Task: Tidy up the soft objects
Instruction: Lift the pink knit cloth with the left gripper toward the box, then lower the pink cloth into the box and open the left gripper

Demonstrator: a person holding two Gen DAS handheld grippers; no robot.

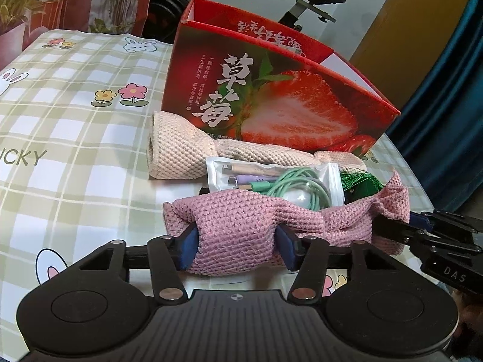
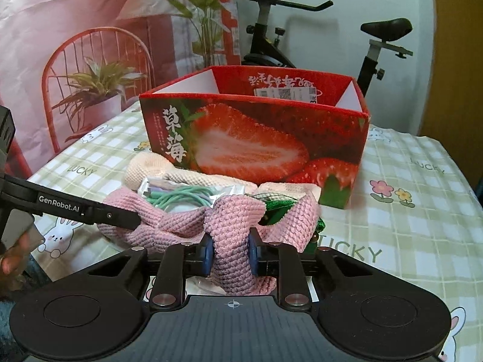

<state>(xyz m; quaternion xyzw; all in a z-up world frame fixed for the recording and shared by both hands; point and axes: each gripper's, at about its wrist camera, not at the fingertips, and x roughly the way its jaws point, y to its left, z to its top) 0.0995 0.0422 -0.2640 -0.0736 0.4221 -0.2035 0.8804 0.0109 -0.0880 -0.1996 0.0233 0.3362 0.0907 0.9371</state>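
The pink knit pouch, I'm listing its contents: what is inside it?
Inside the pink knit pouch show a clear packet of cables and green tassel threads. Anything beneath them is hidden by the knit wall.

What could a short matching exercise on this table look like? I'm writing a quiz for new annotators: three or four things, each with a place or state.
Things:
1. pink knit pouch
2. cream knit roll
3. cable packet
4. strawberry box

Places or states:
A. stands open-topped at the back
B. lies against the box's front
C. pinched by the left gripper and the right gripper
D. sits inside the pink knit

Pairs: 1-C, 2-B, 3-D, 4-A
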